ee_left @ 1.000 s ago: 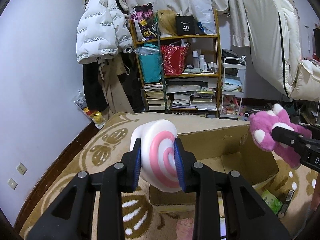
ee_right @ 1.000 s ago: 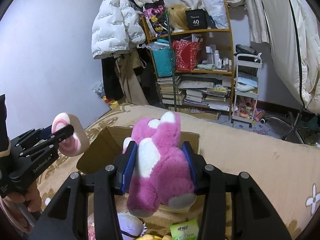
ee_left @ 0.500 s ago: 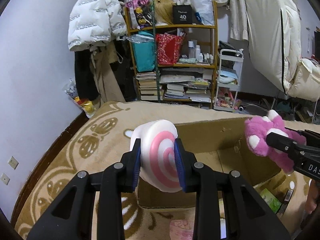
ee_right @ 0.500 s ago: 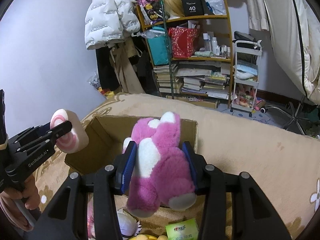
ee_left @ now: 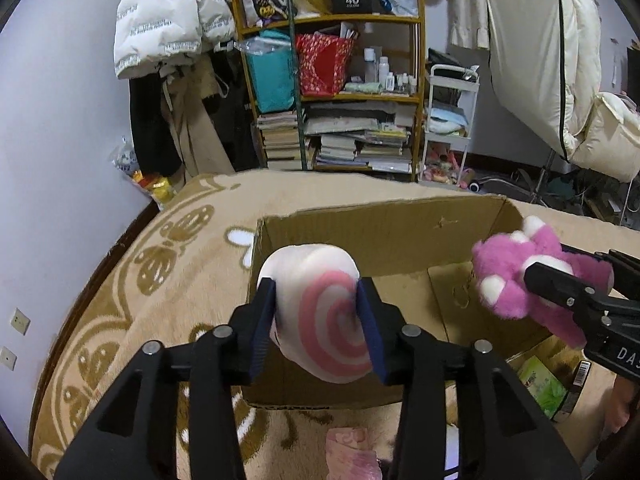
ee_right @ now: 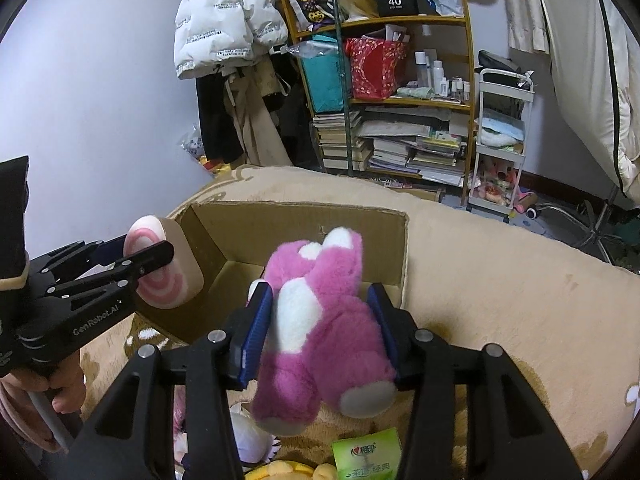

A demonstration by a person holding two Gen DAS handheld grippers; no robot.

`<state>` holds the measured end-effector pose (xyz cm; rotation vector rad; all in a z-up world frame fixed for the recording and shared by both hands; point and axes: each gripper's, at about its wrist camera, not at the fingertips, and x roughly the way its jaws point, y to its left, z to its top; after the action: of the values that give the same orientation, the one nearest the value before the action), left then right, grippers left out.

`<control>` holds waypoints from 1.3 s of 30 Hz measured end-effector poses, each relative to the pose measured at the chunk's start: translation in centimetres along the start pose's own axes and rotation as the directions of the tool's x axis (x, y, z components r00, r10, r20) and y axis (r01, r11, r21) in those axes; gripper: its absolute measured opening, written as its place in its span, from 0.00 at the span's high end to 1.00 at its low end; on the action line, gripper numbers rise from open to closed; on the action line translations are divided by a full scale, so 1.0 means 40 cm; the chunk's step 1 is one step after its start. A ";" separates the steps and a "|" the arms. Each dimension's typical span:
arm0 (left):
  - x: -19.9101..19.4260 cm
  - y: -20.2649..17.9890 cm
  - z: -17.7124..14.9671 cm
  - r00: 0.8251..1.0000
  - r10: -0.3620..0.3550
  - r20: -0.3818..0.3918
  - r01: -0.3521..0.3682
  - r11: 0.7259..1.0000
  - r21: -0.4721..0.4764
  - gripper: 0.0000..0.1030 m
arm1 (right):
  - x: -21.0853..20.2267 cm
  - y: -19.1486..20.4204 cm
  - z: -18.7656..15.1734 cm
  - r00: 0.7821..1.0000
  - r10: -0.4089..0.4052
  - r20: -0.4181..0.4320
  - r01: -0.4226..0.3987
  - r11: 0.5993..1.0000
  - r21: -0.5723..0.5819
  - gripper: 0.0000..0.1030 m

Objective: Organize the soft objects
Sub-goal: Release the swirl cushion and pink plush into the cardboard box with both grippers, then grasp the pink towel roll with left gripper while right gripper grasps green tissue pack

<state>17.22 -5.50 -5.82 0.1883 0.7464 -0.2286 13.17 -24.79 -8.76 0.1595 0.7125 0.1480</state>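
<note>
A pink-and-white swirl cushion (ee_left: pixel 320 320) sits between the pads of my left gripper (ee_left: pixel 316 308), above the near left wall of an open cardboard box (ee_left: pixel 380 216). Its jaws are opening, and the pads still touch the cushion's sides. My right gripper (ee_right: pixel 316 308) holds a pink plush toy (ee_right: pixel 320 320) with white patches over the box (ee_right: pixel 296 212). Its jaws are opening a little too, with the plush still between the pads. Each gripper also shows in the other's view: the left gripper (ee_right: pixel 148 256) and the right gripper (ee_left: pixel 560 276).
The box stands on a beige patterned rug (ee_left: pixel 160 280). A green tissue packet (ee_right: pixel 366 460), a yellow plush (ee_right: pixel 288 472) and a white soft toy (ee_right: pixel 248 436) lie near the box's front. A pink item (ee_left: pixel 352 456) lies below the left gripper. A crowded shelf (ee_left: pixel 340 92) stands behind.
Both grippers have sunk toward the box and tilted down. The left gripper's pads stand wider apart around the cushion. The plush stays between the right pads.
</note>
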 end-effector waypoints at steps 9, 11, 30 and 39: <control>-0.032 0.017 -0.009 0.998 0.056 0.014 -0.056 0.998 -0.017 0.24 | -0.009 -0.004 -0.004 1.000 0.012 0.000 -0.012 1.000 0.019 0.40; -0.046 0.018 -0.011 0.998 0.070 0.008 -0.070 0.998 -0.010 0.15 | -0.021 -0.004 -0.007 1.000 0.006 0.001 -0.006 1.000 0.025 0.33; -0.093 -0.004 -0.105 0.973 0.117 -0.201 -0.107 0.992 0.060 0.02 | -0.143 -0.030 -0.096 0.994 -0.074 -0.086 0.085 0.989 0.124 0.00; 0.005 0.010 -0.151 0.930 0.106 -0.351 -0.101 0.994 0.035 0.02 | -0.073 -0.061 -0.146 0.970 -0.072 -0.234 0.109 0.982 0.151 0.00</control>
<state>13.53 -3.64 -10.27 0.2885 1.0888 -0.1001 7.33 -27.18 -11.73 0.2688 0.9601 0.0196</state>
